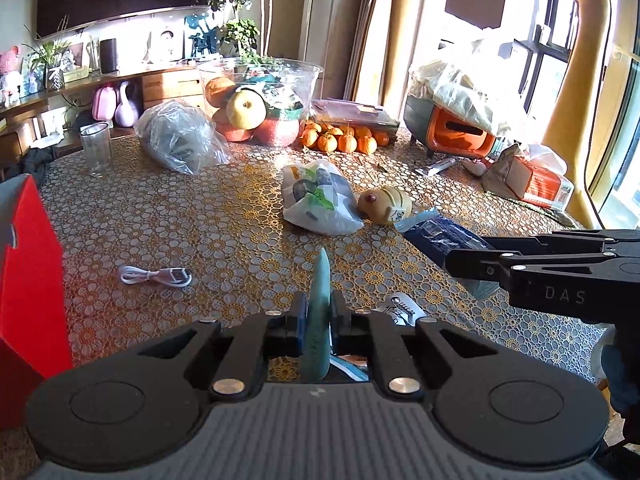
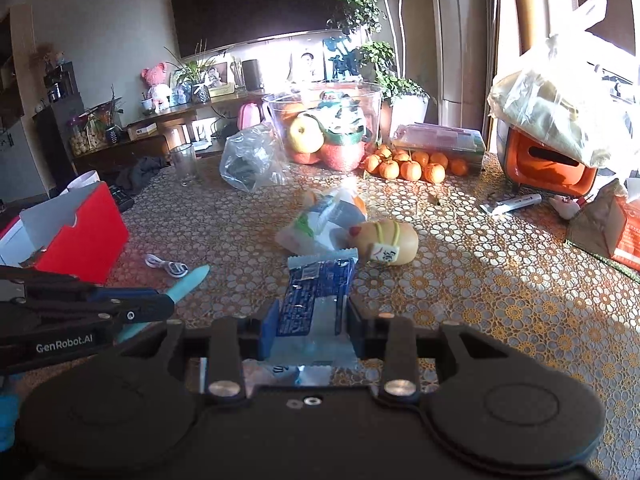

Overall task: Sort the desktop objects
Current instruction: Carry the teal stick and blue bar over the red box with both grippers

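Observation:
My left gripper [image 1: 319, 314] is shut on a slim teal pointed stick [image 1: 322, 280], held edge-on above the patterned table; its tip sticks out past the fingers. The right wrist view shows this stick [image 2: 190, 282] jutting from the left gripper [image 2: 160, 308] at the left edge. My right gripper [image 2: 313, 320] is shut on a blue-and-clear snack packet [image 2: 316, 296], lifted off the table. In the left wrist view the packet [image 1: 436, 236] hangs from the right gripper [image 1: 460, 266] at the right. An open red box [image 1: 28, 280] [image 2: 80, 236] stands at the left.
A white USB cable [image 1: 156, 276] [image 2: 168, 266], a white plastic bag [image 1: 316, 200] and a tan toy bottle [image 1: 386, 202] lie mid-table. Further back are a clear fruit bowl [image 1: 308, 80], tangerines [image 1: 344, 140], a glass [image 1: 96, 148] and an orange container [image 1: 456, 132].

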`<state>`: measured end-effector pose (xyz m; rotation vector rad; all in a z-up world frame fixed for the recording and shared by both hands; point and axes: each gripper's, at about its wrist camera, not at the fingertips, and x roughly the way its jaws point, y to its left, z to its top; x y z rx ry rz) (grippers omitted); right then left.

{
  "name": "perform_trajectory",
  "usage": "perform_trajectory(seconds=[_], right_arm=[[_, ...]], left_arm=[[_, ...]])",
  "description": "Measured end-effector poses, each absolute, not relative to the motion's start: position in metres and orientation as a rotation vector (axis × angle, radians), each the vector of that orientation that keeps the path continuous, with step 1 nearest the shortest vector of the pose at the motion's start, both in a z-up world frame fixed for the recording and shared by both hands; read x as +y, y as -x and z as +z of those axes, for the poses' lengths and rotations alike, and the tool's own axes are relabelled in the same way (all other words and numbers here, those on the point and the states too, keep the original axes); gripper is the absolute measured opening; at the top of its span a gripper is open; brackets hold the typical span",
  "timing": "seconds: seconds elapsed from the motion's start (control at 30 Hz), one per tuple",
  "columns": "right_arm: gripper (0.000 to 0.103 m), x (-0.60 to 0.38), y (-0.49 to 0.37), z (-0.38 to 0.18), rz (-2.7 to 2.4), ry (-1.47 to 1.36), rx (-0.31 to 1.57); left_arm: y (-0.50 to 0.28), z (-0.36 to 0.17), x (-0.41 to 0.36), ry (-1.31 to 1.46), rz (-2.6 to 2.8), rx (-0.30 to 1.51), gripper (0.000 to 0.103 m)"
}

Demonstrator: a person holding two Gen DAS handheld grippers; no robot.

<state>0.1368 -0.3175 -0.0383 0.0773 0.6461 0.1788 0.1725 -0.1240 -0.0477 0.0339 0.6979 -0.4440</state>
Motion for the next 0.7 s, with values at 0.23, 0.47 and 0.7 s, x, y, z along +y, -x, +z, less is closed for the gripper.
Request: perform_trajectory(seconds=[0.23,0.47,0.7], right_arm=[[0.036,-0.282,-0.13,-0.02,0.238,-0.037,0.623],[0.036,-0.244,-0.125,-0.008,0.296,-0.007,0.61],[0.036,-0.21,-0.124,0.001,0.358,0.005,0.602]], left_arm=[[-0.158,-0.029,-0.091,-0.009,-0.394,0.665,0.01],[-0.146,-0.014,-0.057,0.015,-0.35,0.639,0.01],[-0.141,-0.004,-0.022,0.04,-0.306,0.624,0.01]])
